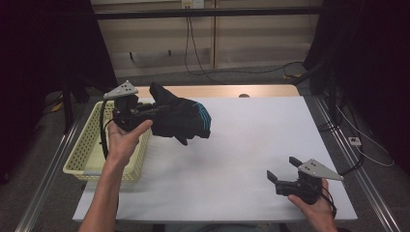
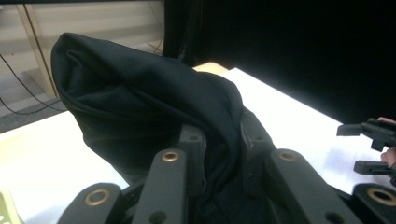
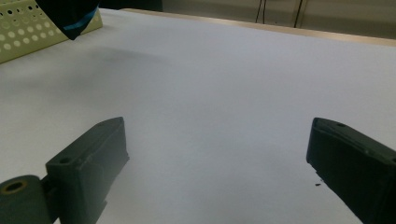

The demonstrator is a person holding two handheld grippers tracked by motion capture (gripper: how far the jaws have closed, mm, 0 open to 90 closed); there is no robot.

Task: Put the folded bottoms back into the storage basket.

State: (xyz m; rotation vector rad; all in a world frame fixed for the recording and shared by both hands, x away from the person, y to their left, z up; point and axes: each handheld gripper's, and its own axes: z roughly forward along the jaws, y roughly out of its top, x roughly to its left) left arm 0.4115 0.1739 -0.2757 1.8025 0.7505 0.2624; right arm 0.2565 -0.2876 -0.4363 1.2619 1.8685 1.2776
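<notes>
The right gripper [image 1: 284, 170] rests low at the near right corner of the table [image 1: 251, 145], far from the basket [image 1: 87, 150]; its jaws stand wide apart with nothing between them, bare white surface showing through the gap in the right gripper view.

Farther off, just beside the basket's right rim, the left gripper [image 1: 145, 112] is held in the air by the person's left hand [image 1: 123, 140]; its jaws are pressed together on a fold of a black garment [image 1: 179, 117], and the left gripper view shows the dark cloth [image 2: 140, 102] bunched between the two black pads and heaped up over them. The garment hangs clear of the table, to the right of the basket and above its edge; blue stripes [image 1: 205, 118] mark its far-right end, and a loose tail droops below the bundle.

The risks, as I judge them: the pinch takes only one fold, so the bulk of the cloth could slide out under its own weight if the hand swings quickly; the drooping tail could catch on the basket's perforated rim and drag or tip the light basket; the bunched cloth also blocks the left gripper's own view, so any placing would be half blind.
</notes>
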